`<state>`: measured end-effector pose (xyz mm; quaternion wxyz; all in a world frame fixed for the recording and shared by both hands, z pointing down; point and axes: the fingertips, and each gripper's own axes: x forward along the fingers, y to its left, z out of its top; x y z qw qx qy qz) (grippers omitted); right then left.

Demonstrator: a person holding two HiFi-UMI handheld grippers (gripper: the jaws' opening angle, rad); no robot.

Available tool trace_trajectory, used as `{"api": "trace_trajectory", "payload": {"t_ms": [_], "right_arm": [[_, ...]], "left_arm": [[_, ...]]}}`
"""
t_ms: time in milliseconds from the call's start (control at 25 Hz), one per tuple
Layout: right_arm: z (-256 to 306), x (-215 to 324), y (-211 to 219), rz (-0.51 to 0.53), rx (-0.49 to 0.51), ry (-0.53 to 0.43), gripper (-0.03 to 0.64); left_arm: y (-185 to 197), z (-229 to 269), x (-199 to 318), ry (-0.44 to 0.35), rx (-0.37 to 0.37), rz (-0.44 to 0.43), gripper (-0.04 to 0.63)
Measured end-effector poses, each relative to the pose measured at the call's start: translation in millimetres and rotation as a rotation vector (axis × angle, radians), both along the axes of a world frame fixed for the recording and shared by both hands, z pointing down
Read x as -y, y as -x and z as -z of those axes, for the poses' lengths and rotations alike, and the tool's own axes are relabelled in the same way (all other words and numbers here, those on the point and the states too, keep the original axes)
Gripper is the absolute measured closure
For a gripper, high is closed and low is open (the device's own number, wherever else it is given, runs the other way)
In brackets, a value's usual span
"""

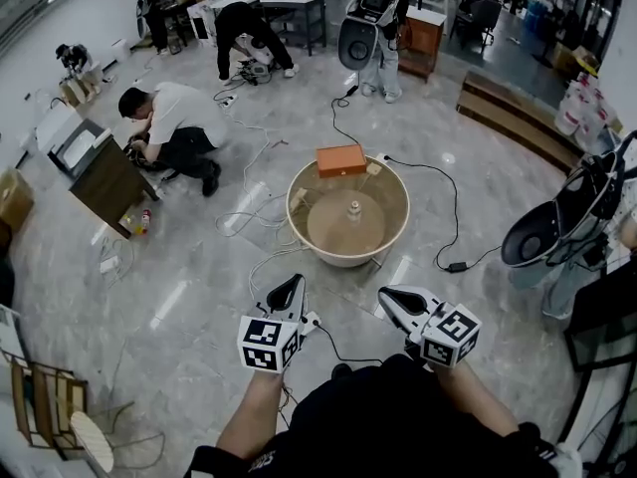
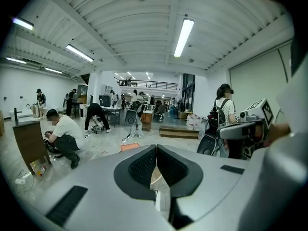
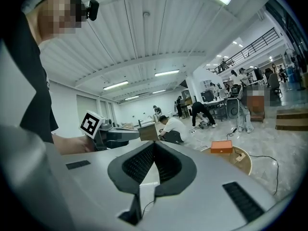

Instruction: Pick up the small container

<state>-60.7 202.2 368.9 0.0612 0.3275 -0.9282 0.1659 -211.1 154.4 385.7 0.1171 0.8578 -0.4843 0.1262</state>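
Left tongs (image 1: 291, 285) closed, empty | right tongs (image 1: 390, 297) closed, empty | both held forward, near-level

Grippers: two, the left gripper (image 1: 292, 281) and the right gripper (image 1: 386, 294)
Round tub (image 1: 396, 217): one, ahead of both jaws
Small container (image 1: 353, 210): one, at the tub's centre
Orange box (image 1: 341, 159): one, on the tub's far rim
Wooden cabinet (image 1: 107, 182): one, far left of the jaws

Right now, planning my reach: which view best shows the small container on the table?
Head view: the small container stands unobstructed on the table. The right gripper view shows only the table's rim; the left gripper view hides it.
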Motion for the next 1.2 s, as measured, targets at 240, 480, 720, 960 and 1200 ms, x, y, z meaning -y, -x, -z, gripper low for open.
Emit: {"api": "trace_trajectory", "payload": {"t_ms": [240, 480, 720, 960, 1200], "right_arm": [[-11, 34, -25, -0.022, 0.017, 0.044, 0.603], [-28, 101, -45, -0.024, 0.067, 0.075, 0.603], [-36, 198, -72, 0.059, 0.069, 0.090, 0.603], [-34, 291, -101, 0.145, 0.067, 0.093, 0.603], [-40, 343, -132, 0.177, 0.072, 0.117, 0.603]], "left_arm": [[-20, 0, 37, 0.014, 0.010, -0.012, 0.575], [-30, -4, 95, 0.016, 0.029, 0.005, 0.575], [-65, -8, 185, 0.053, -0.005, 0.076, 0.577], [-117, -8, 267, 0.076, -0.053, 0.075, 0.577], [-152, -16, 315, 0.075, 0.013, 0.071, 0.577]]}}
